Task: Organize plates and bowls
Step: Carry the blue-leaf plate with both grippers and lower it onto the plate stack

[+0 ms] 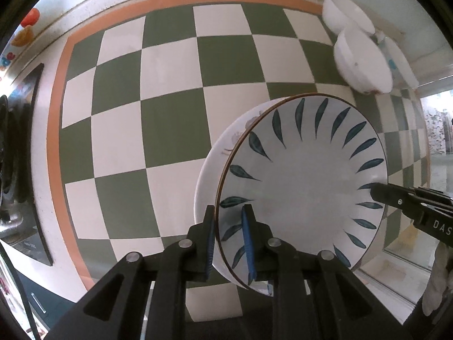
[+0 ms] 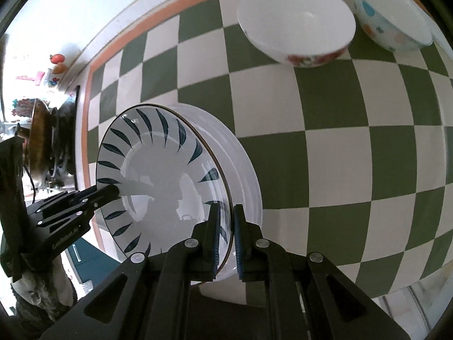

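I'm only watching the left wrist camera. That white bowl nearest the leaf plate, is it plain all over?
Observer: No. The right wrist view shows that the near bowl has red flowers around its base.
Visitor: And the bowl just beside it?
Observer: The spotted bowl has pastel blobs on its side, blue and orange among them.
Visitor: Do the other tongs really grip the plate, or just touch it?
Observer: They grip it. The right tongs are shut on the rim of the leaf plate, one finger on each side.
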Demonstrator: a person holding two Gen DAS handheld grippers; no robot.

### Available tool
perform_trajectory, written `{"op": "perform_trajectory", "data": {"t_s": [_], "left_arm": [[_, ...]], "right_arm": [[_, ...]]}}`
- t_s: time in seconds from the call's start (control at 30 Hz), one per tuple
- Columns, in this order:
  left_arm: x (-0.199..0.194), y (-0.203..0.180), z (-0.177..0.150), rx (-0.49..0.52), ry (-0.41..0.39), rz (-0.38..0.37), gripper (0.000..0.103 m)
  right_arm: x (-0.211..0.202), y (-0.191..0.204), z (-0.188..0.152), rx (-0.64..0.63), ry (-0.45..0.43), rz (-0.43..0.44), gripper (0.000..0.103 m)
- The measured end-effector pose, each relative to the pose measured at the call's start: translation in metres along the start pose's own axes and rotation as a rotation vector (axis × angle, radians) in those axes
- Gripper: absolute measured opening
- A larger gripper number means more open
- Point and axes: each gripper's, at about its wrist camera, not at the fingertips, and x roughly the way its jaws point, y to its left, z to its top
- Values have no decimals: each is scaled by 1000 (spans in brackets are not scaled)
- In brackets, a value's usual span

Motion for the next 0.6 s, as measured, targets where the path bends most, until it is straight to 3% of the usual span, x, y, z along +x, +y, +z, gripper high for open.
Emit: {"op": "perform_trajectory", "data": {"t_s": [0.6], "left_arm": [[18,-6,-13,-79,5,57,16]], "right_arm": [[29,5,15,-86,34,-26,11]]}}
